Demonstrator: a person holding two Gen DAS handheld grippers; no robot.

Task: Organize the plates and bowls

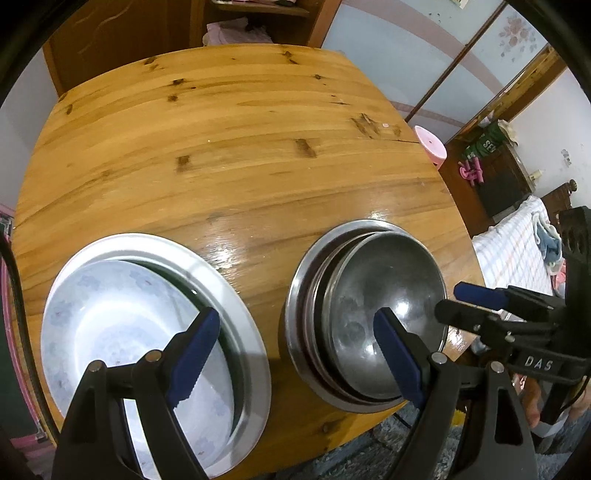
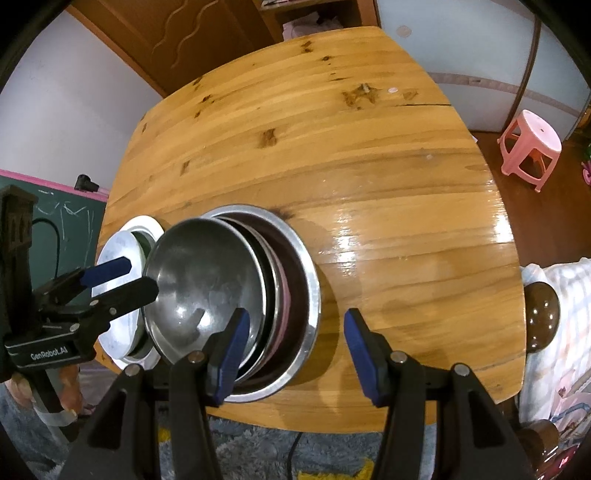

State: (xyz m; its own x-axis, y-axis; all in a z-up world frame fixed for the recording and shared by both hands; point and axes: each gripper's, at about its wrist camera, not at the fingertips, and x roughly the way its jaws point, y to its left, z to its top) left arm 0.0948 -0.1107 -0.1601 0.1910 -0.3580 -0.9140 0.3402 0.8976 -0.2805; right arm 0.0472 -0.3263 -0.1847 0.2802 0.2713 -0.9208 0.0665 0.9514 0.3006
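Observation:
Two stacks stand near the front edge of the wooden table (image 1: 221,147). On the left, a white patterned plate (image 1: 122,325) lies tilted in a wide white plate (image 1: 236,295). On the right, a steel bowl (image 1: 388,306) lies tilted in nested steel dishes (image 1: 299,302). My left gripper (image 1: 295,350) is open and empty, spanning the gap between both stacks. My right gripper (image 2: 291,354) is open and empty over the right rim of the steel stack (image 2: 310,280); it also shows in the left wrist view (image 1: 450,299). The white stack (image 2: 118,258) sits behind the left gripper (image 2: 136,277).
A pink stool (image 2: 532,147) stands on the floor to the right of the table. A bed with a checked cover (image 1: 517,251) is at the right. A wooden cabinet (image 1: 122,33) stands behind the table. A grey rug (image 2: 258,450) lies under the front edge.

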